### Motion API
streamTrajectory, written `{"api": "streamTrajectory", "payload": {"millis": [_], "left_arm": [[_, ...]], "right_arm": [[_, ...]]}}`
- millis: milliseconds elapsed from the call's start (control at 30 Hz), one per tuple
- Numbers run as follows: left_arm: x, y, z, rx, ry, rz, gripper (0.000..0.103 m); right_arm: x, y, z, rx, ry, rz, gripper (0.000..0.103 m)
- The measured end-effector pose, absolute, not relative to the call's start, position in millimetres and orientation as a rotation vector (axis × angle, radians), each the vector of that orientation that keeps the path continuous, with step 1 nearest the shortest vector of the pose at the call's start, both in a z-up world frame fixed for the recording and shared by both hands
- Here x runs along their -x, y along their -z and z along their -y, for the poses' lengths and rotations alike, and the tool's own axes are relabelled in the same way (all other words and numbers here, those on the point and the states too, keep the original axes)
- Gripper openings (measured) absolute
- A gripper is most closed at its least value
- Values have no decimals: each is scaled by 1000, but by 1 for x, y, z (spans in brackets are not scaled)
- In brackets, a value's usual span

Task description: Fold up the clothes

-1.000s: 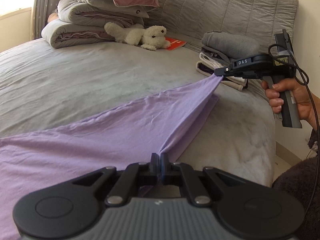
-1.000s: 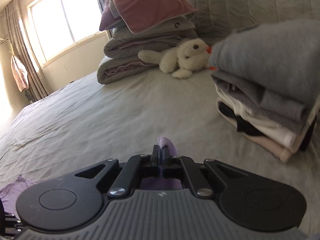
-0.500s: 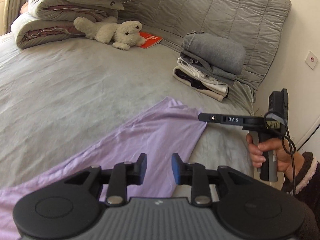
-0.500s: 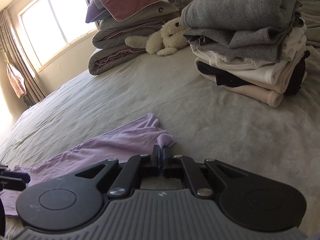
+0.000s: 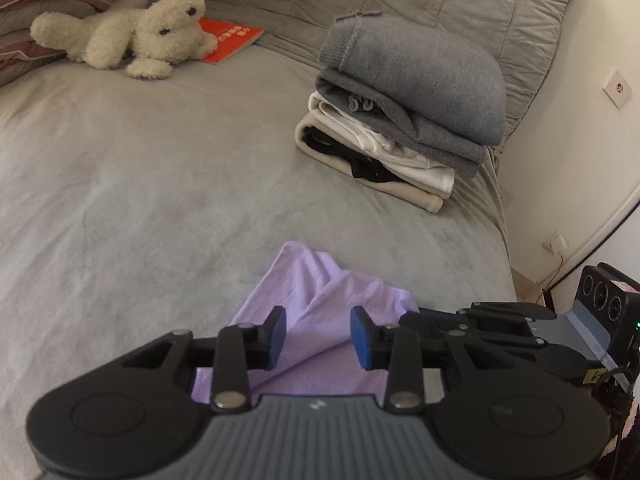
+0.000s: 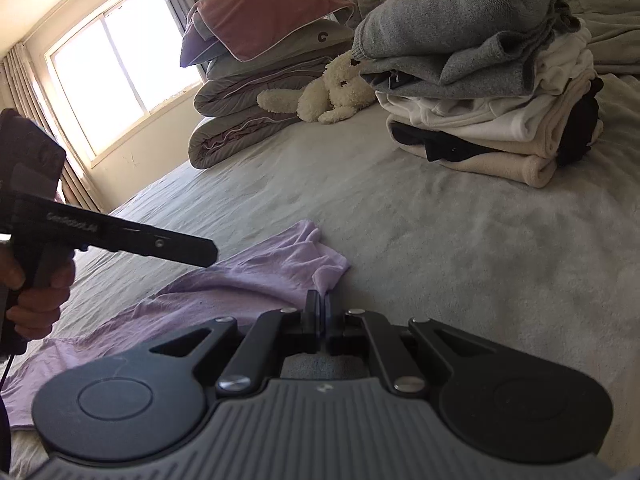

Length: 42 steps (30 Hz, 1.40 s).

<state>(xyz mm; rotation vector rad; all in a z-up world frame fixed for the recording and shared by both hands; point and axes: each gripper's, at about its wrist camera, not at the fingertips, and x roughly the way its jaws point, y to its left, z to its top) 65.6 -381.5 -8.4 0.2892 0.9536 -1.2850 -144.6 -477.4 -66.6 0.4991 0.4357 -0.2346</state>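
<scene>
Lilac garment (image 6: 248,280) in right jaws.

A big bed with a soft grey cover (image 5: 160,200) holds everything. On it lie a thin purple cloth (image 5: 320,300), a neat pile of folded grey, white and cream clothes (image 5: 400,120), a fluffy cream toy animal (image 5: 132,36), a flat red book (image 5: 228,38) and stacked grey quilts (image 6: 248,120).

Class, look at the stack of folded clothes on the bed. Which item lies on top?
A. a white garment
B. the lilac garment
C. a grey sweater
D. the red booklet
C: the grey sweater caps the stack of folded clothes, above white and beige layers; the lilac garment lies flat on the bed.
</scene>
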Motion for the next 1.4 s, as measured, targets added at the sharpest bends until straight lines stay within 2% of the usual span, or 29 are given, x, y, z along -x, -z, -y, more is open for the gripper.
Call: {"api": "streamTrajectory", "payload": {"millis": [200, 367, 533, 600, 633, 667, 1033, 1200, 1400], "left_arm": [[-61, 18, 405, -376, 1342, -945, 34], [-56, 16, 413, -416, 1388, -915, 26], [-48, 18, 420, -485, 1404, -899, 24], [-46, 20, 423, -513, 1392, -888, 18], [-46, 21, 423, -515, 1387, -884, 7], [-47, 21, 422, -499, 1386, -879, 2], [-53, -6, 399, -269, 1314, -669, 1], [-64, -1, 411, -284, 1267, -672, 1], [-68, 30, 415, -308, 1228, -723, 3]], "right_arm": [[151, 68, 471, -467, 246, -436, 2], [158, 73, 468, -475, 252, -416, 2], [159, 75, 468, -490, 250, -402, 1], [159, 75, 468, -490, 251, -401, 1], [159, 75, 468, -491, 252, -401, 1], [159, 75, 468, -491, 252, -401, 1], [145, 53, 481, -500, 268, -358, 2], [123, 47, 487, -478, 287, -388, 2], [112, 61, 491, -486, 308, -448, 3]]}}
